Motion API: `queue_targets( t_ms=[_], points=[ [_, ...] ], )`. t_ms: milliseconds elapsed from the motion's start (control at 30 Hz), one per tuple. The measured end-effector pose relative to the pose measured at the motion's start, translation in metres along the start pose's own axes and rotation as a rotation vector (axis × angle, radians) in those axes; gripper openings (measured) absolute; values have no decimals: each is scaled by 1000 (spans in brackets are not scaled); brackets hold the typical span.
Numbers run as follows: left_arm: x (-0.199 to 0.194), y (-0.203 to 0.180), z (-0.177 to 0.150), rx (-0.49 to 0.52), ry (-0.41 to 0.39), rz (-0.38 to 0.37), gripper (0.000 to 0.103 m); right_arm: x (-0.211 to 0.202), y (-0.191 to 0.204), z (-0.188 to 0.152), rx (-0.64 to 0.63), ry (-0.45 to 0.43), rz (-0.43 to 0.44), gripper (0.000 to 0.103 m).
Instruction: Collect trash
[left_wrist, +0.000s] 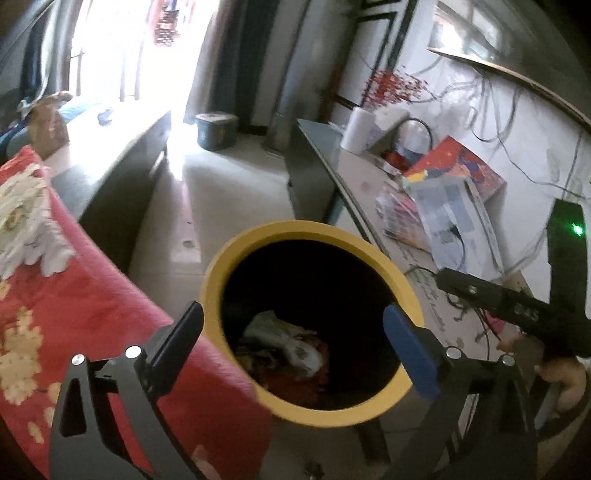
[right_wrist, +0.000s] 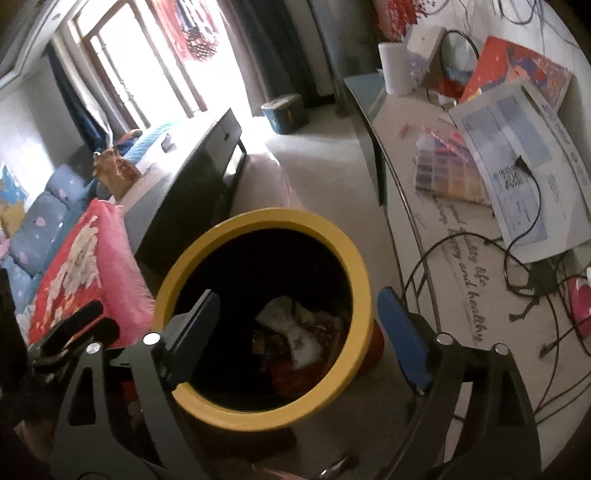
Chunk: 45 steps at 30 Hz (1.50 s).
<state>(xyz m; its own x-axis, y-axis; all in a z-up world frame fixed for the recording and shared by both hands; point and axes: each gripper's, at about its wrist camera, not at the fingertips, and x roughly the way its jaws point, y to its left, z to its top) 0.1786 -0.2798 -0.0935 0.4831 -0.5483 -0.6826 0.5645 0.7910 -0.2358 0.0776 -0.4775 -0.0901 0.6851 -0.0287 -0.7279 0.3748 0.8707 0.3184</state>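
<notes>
A round bin with a yellow rim (left_wrist: 369, 243) stands on the floor, dark inside. Crumpled white and red trash (left_wrist: 284, 343) lies at its bottom. My left gripper (left_wrist: 295, 332) hovers over the bin mouth, wide open and empty. In the right wrist view the same bin rim (right_wrist: 354, 266) and trash (right_wrist: 295, 339) show below my right gripper (right_wrist: 299, 314), which is also wide open and empty. The right gripper's body shows at the right edge of the left wrist view (left_wrist: 517, 306).
A red flowered blanket (left_wrist: 55, 295) lies on a sofa left of the bin. A low table (right_wrist: 436, 229) on the right holds papers (right_wrist: 524, 155), a red box (right_wrist: 513, 70), a paper roll (right_wrist: 395, 66) and loose cables (right_wrist: 480, 258). A dark coffee table (right_wrist: 199, 173) stands behind.
</notes>
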Motion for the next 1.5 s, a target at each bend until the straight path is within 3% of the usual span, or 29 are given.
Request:
queue_targets(
  t_ms=[133, 567, 900, 1200, 1500],
  points=[
    [-18, 13, 4, -27, -30, 41, 96, -12, 14, -1, -28, -30, 12, 91],
    [-104, 53, -16, -98, -150, 185, 96, -46, 88, -29, -168, -135, 80, 92],
    [-173, 75, -56, -131, -276, 347, 97, -78, 151, -58, -340, -323, 131, 92],
    [-228, 86, -96, -157, -382, 480, 97, -103, 183, -90, -395, -484, 178, 92],
    [-252, 89, -110, -171, -431, 485, 97, -105, 197, -105, -444, -525, 190, 92]
  ],
)
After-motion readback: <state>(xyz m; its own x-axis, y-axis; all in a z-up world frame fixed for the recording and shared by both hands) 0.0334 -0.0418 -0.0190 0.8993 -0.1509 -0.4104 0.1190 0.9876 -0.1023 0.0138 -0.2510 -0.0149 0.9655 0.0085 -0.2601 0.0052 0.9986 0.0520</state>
